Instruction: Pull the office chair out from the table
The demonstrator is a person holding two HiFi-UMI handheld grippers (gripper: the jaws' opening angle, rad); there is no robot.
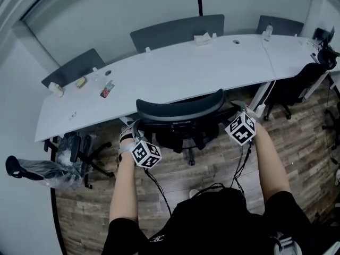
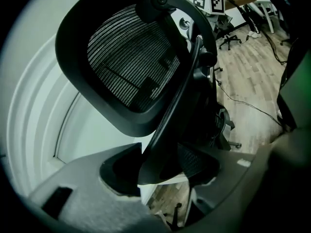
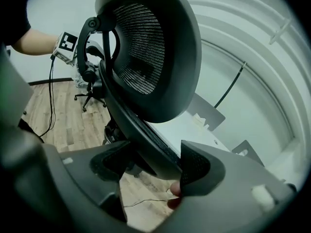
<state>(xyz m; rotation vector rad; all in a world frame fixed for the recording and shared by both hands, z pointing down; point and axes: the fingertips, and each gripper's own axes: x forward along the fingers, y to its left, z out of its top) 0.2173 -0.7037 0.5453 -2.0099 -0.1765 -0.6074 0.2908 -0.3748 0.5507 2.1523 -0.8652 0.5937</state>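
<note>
The black mesh office chair (image 1: 180, 113) stands with its seat tucked at the curved white table (image 1: 175, 73), its backrest toward me. My left gripper (image 1: 133, 134) is at the backrest's left edge and my right gripper (image 1: 238, 116) at its right edge. In the left gripper view the backrest (image 2: 131, 57) fills the frame, and its black side rim runs down between the jaws of the left gripper (image 2: 160, 166), against the pads. In the right gripper view the backrest (image 3: 150, 47) looms close, and its rim fills the wide gap of the right gripper (image 3: 155, 164).
A second chair wrapped in plastic (image 1: 48, 169) lies at the left, and another black chair (image 1: 295, 86) stands at the right end. Small items (image 1: 107, 88) sit on the table. Grey partitions (image 1: 178, 32) line the far edge. Cables (image 1: 241, 161) hang over the wood floor behind the chair.
</note>
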